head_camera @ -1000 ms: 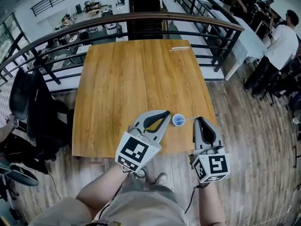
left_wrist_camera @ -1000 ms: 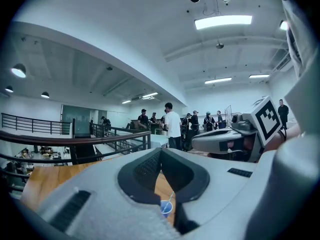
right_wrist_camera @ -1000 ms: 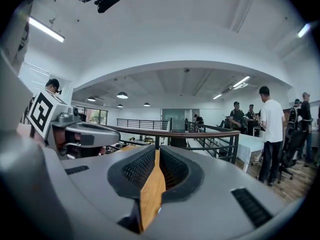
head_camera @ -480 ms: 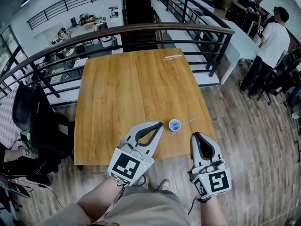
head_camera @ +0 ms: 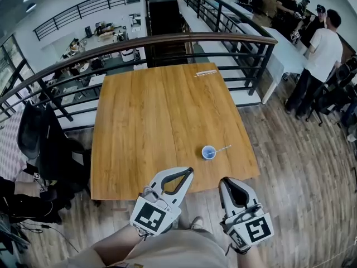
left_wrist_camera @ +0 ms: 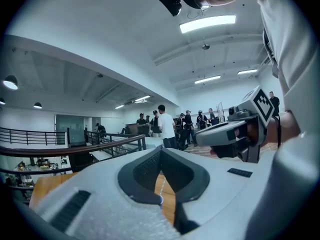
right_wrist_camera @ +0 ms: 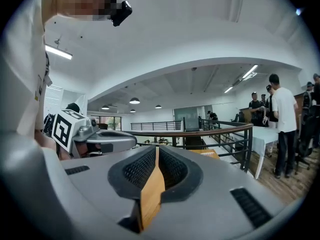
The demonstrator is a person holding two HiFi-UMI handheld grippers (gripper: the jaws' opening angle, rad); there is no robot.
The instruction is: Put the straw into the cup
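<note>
A small blue cup (head_camera: 208,152) stands on the wooden table (head_camera: 150,121) near its front right corner. A thin pale straw (head_camera: 223,147) sticks out of the cup and leans to the right. My left gripper (head_camera: 191,171) hangs off the table's near edge, below and left of the cup, shut and empty. In front of the near edge my right gripper (head_camera: 222,181) is also shut with nothing held. In the left gripper view the jaws (left_wrist_camera: 160,153) meet, and in the right gripper view the jaws (right_wrist_camera: 156,150) meet too.
A white strip of wrapped straws (head_camera: 205,72) lies at the table's far edge. A curved railing (head_camera: 167,39) runs behind the table. A dark chair (head_camera: 42,144) stands to the left. Several people (head_camera: 321,54) stand at the right.
Both grippers have drawn back from the cup toward me and now sit off the table's near edge. The cup with the straw stays in place.
</note>
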